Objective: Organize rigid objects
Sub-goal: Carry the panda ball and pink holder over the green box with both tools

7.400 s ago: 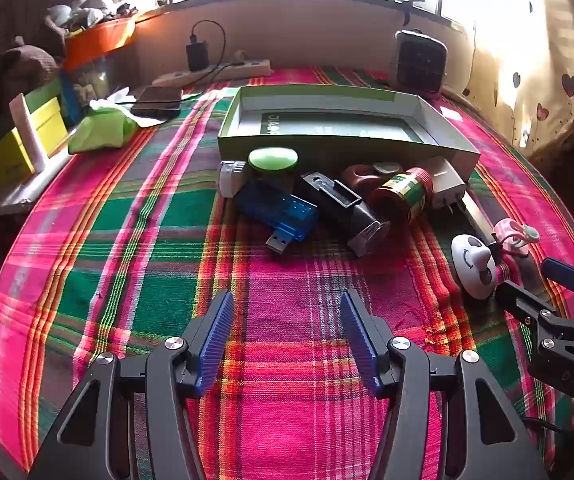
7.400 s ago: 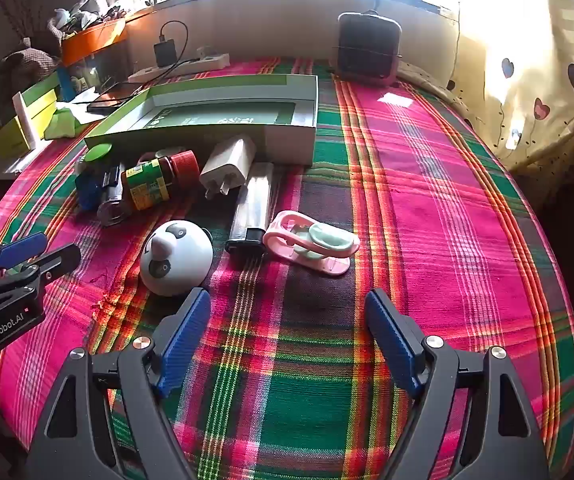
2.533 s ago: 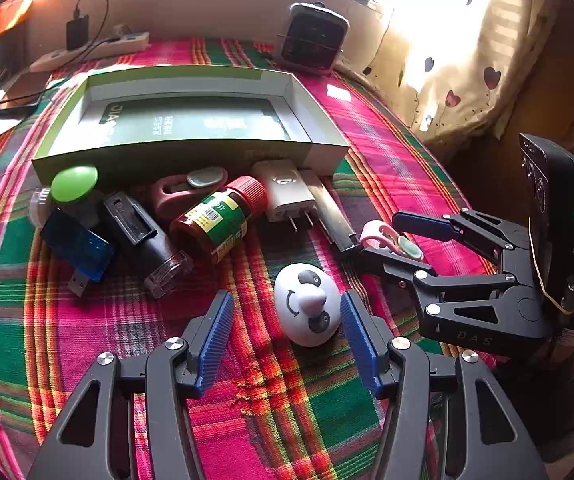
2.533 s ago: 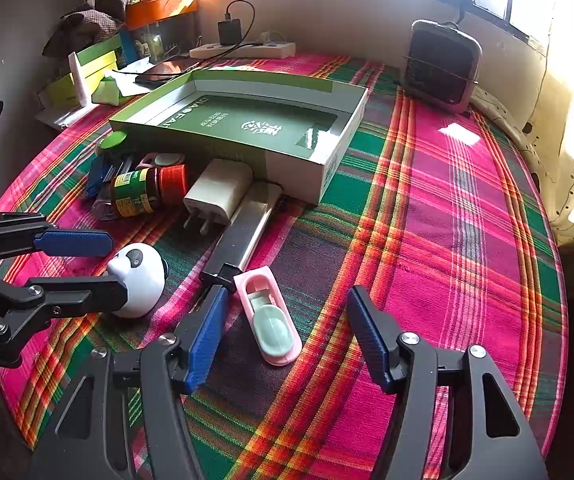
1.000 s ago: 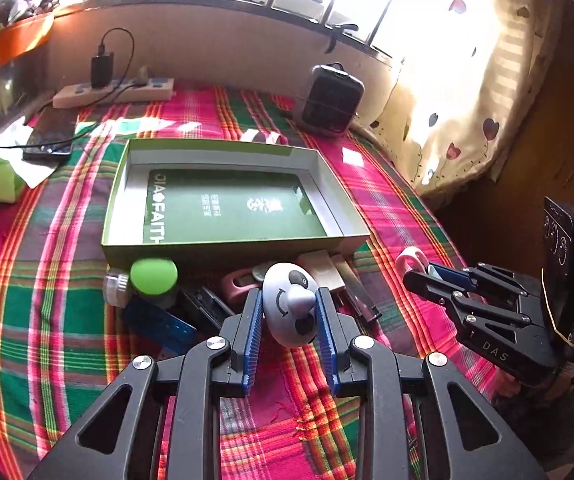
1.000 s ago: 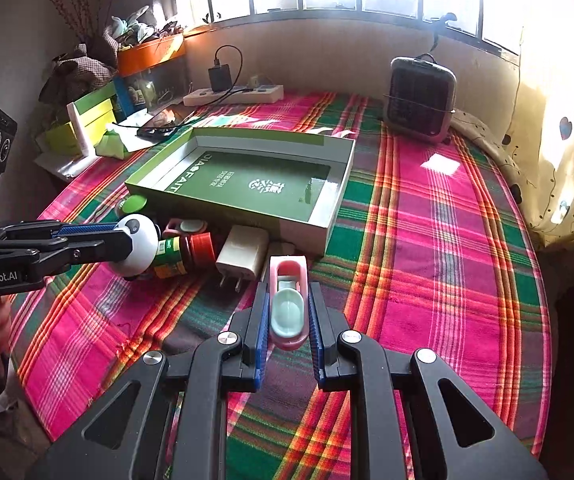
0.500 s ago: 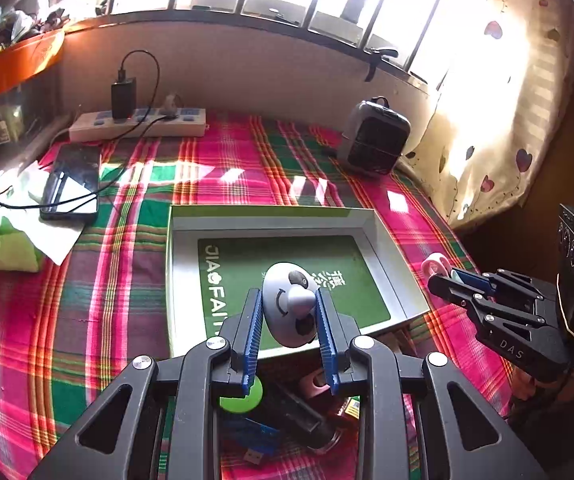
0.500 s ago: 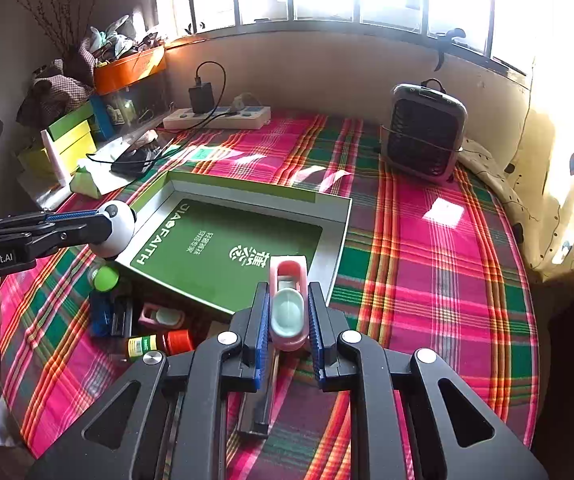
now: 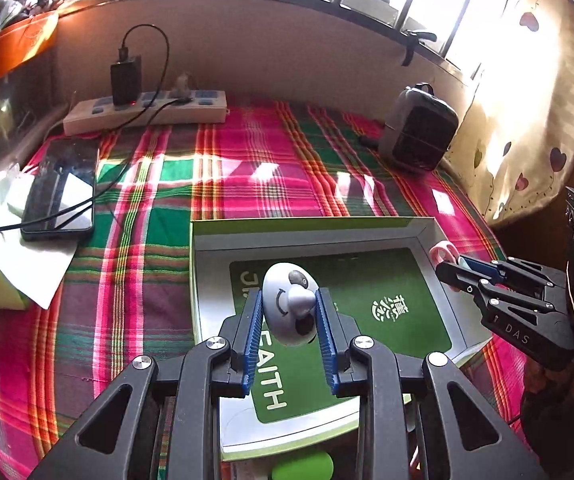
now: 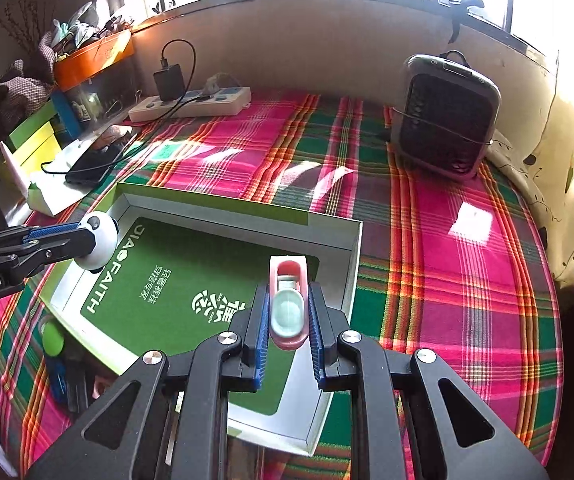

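My left gripper [image 9: 289, 316] is shut on a white panda-faced ball [image 9: 289, 306] and holds it above the green-lined open box [image 9: 311, 226]. My right gripper [image 10: 287, 320] is shut on a pink and mint clip-shaped object [image 10: 288, 304] above the same box [image 10: 247, 206], near its right wall. Each gripper shows in the other's view: the left one with the panda ball [image 10: 99, 240] over the box's left corner, the right one [image 9: 453, 268] at the box's right edge. The box floor under both looks bare.
A green-capped item [image 9: 303, 466] and other small objects [image 10: 61, 376] lie on the plaid cloth in front of the box. A phone [image 9: 61, 190] on its cable, a power strip [image 9: 147, 112] and a small grey heater [image 10: 445, 116] stand behind it.
Both grippers have carried their objects forward and lower over the box. The pile of small objects has dropped to the bottom edge of both views.
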A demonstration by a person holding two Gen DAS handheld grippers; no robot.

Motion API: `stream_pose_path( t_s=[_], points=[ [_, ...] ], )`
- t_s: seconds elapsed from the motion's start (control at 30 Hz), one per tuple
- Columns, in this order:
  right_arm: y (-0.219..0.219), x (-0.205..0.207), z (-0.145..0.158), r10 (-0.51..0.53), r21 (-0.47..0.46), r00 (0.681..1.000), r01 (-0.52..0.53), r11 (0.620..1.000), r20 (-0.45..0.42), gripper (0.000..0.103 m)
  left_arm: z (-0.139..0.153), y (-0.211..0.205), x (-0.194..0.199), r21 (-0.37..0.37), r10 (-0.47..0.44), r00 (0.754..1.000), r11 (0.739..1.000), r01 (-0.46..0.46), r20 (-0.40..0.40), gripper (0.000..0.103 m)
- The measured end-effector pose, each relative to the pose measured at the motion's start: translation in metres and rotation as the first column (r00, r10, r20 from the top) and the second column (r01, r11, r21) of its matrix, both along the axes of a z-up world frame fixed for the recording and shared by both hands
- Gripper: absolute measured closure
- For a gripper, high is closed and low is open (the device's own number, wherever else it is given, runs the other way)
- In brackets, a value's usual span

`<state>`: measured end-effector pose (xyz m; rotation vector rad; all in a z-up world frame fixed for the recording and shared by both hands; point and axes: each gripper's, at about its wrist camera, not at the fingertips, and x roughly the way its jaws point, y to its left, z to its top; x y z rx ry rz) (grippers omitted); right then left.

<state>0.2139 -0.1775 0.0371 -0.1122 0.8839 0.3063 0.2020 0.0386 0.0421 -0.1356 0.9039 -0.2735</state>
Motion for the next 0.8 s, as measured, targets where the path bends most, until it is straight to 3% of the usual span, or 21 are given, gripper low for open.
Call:
stream_pose_path(
  t_s=[0.8],
  points=[
    [0.012,0.027,-0.023,-0.015,-0.051,1.0,0.014,0.999,-0.022,0.084,-0.024,-0.006,0.02,0.045,-0.014,0.999,0.999,0.016,-0.033,0.078]
  ],
)
